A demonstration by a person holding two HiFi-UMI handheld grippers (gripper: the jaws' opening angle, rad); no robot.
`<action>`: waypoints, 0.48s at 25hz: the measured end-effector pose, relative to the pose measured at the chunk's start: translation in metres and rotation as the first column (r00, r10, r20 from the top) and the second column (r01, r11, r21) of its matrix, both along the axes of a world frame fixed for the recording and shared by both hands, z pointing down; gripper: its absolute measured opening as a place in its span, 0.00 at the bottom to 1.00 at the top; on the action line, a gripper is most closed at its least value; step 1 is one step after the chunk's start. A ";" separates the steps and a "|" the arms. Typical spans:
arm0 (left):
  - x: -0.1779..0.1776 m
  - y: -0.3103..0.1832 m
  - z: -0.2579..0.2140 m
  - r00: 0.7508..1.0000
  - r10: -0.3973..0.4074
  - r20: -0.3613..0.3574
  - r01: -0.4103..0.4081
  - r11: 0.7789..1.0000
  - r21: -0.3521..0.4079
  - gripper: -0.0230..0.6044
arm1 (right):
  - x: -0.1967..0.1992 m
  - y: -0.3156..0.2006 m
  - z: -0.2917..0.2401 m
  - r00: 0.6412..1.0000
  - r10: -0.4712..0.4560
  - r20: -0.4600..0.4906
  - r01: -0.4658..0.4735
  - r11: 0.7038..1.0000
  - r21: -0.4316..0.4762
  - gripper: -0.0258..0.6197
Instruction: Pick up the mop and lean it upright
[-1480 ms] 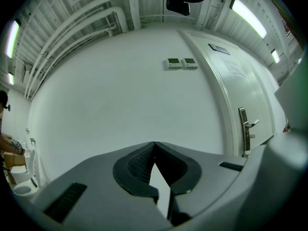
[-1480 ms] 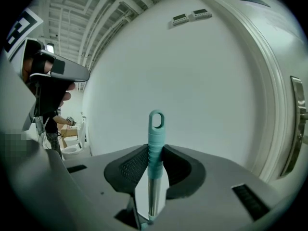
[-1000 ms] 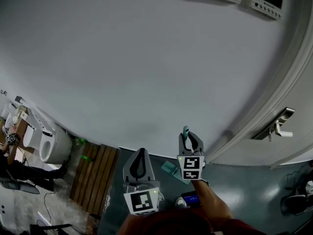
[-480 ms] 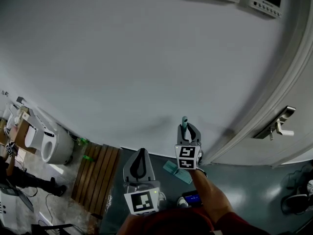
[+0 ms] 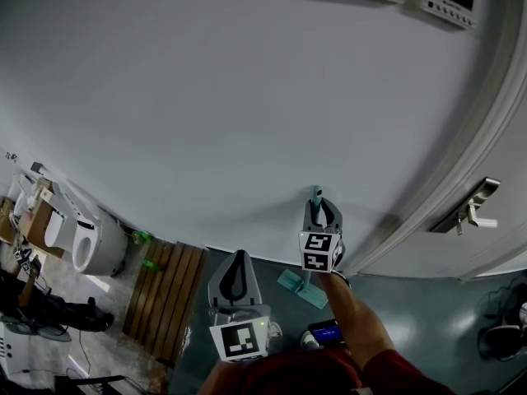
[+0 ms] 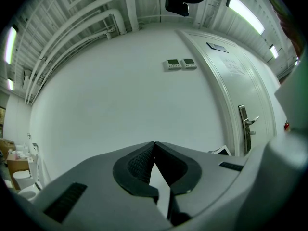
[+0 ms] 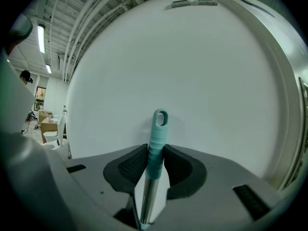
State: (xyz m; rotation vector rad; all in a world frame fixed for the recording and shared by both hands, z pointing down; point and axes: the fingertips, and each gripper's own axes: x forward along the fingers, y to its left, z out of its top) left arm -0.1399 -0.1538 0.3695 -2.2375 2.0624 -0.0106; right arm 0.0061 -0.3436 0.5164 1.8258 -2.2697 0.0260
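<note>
mop [image 7: 157, 131] upright between right gripper [image 7: 155, 150] fingers [image 7: 131, 166]

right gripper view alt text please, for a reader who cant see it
The right tool is clamped on the teal grip of an upright mop handle, its hanging loop poking up above the jaws, its metal shaft below. Behind is a plain white wall, a door frame at the right edge.
</note>
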 end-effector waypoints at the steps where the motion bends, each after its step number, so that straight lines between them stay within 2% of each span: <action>1: -0.001 0.000 0.000 1.000 -0.001 0.000 0.001 1.000 0.000 0.06 | 0.000 0.000 0.000 1.000 0.000 -0.003 0.000 1.000 0.001 0.22; 12: 0.002 0.000 0.001 1.000 0.000 -0.005 0.000 1.000 0.001 0.06 | 0.000 -0.002 0.003 1.000 0.003 -0.027 -0.004 1.000 -0.009 0.23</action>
